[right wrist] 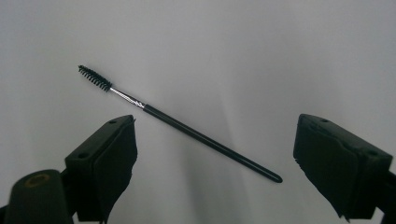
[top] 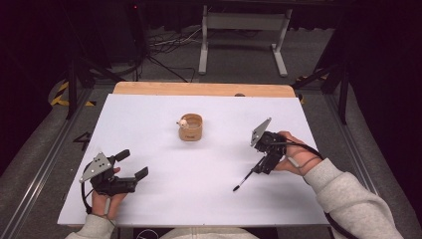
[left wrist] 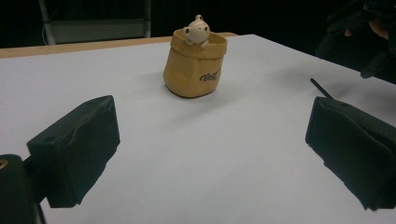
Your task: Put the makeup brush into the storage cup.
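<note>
Currently, near to far:
Left gripper (top: 134, 164): near left of the worktop (top: 164, 199), held low in the person's left hand (top: 107, 196); jaws spread wide, nothing between them, aimed toward the pot.
Right gripper (top: 259, 167): near right, in the right hand (top: 288, 154), tilted down over the brush; jaws spread, pads clear of the handle.
Brush (right wrist: 177, 123): thin black wand with a bristled tip, lying flat on the white worktop, slanted across the gap between the right gripper's jaws; tip points toward the left gripper's side in the high view.
Pot (left wrist: 195, 63): small tan pot, upright at mid worktop, well apart from both grippers and the brush.
Bear figure (left wrist: 197, 30): pale, peeking over the pot's rim.
Far edge: bare wood strip (top: 204, 89), then floor with a metal stand (top: 244, 35).
</note>
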A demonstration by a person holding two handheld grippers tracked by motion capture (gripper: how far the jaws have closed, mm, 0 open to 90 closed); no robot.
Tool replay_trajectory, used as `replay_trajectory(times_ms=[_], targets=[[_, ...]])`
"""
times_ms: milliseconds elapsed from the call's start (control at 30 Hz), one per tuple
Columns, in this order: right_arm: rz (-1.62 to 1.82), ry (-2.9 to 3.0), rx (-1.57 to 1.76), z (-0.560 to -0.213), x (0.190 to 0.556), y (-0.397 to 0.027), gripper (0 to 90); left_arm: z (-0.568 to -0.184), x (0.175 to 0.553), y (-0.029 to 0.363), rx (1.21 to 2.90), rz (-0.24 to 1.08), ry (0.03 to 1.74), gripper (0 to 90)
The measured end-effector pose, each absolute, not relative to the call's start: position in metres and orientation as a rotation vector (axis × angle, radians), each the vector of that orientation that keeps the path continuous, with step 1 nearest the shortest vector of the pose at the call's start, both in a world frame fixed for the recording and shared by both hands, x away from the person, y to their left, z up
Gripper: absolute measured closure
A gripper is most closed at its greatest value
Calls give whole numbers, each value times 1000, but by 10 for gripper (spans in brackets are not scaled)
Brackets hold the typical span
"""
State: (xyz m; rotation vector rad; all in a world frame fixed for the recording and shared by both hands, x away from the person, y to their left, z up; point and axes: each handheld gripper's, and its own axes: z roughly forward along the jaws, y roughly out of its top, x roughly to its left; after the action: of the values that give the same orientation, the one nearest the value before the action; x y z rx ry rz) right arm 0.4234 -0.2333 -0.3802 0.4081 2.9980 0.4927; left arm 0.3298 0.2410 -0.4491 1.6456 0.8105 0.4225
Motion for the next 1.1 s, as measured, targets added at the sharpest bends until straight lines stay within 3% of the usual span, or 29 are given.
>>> replay_trajectory(times_ms=[1100], targets=[[383,3063,426,-414,430,-232,168,-450,330,241,1657,417,805,37]])
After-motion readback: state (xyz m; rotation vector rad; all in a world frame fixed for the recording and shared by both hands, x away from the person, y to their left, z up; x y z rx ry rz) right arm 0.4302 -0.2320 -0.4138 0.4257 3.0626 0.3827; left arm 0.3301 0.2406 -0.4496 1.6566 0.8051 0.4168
